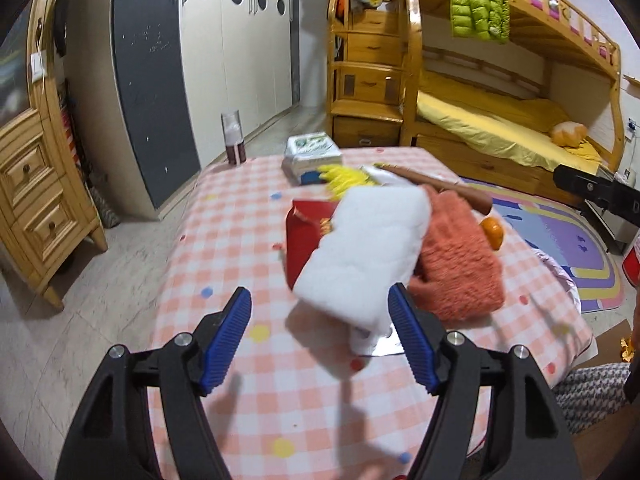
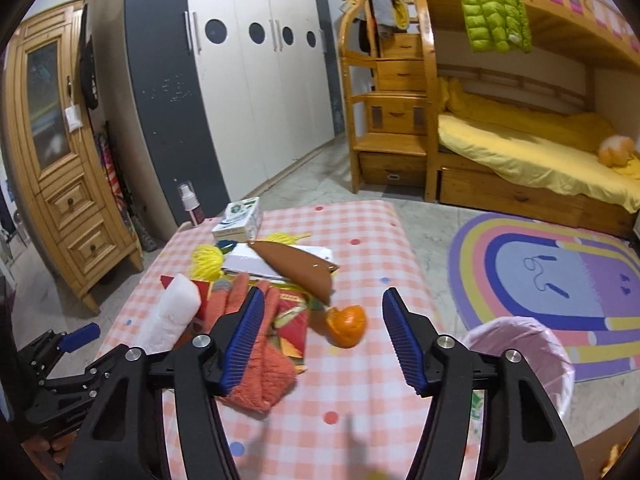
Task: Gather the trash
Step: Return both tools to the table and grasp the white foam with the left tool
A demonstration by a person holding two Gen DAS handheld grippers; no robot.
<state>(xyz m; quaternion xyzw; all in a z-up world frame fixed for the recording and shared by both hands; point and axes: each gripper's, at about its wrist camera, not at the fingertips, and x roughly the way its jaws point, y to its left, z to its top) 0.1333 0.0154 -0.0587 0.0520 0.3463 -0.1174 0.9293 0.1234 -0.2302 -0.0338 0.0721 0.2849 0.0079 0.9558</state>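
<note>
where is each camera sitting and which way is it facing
Left wrist: on the left gripper, looking down its open blue fingers over the pink checked tablecloth at a white foam block; the right gripper's black body shows at the right edge.
Right wrist: on the right gripper, open, looking at an orange peel, with a pink-lined bin at the right; the left gripper shows lower left.
Shared: table clutter, fuzzy orange glove, white wardrobe, wooden bunk bed.

The left gripper (image 1: 320,336) and the right gripper (image 2: 324,344) look the same: black plastic arms, round silver screws, and ribbed blue rubber pads (image 2: 244,340).
</note>
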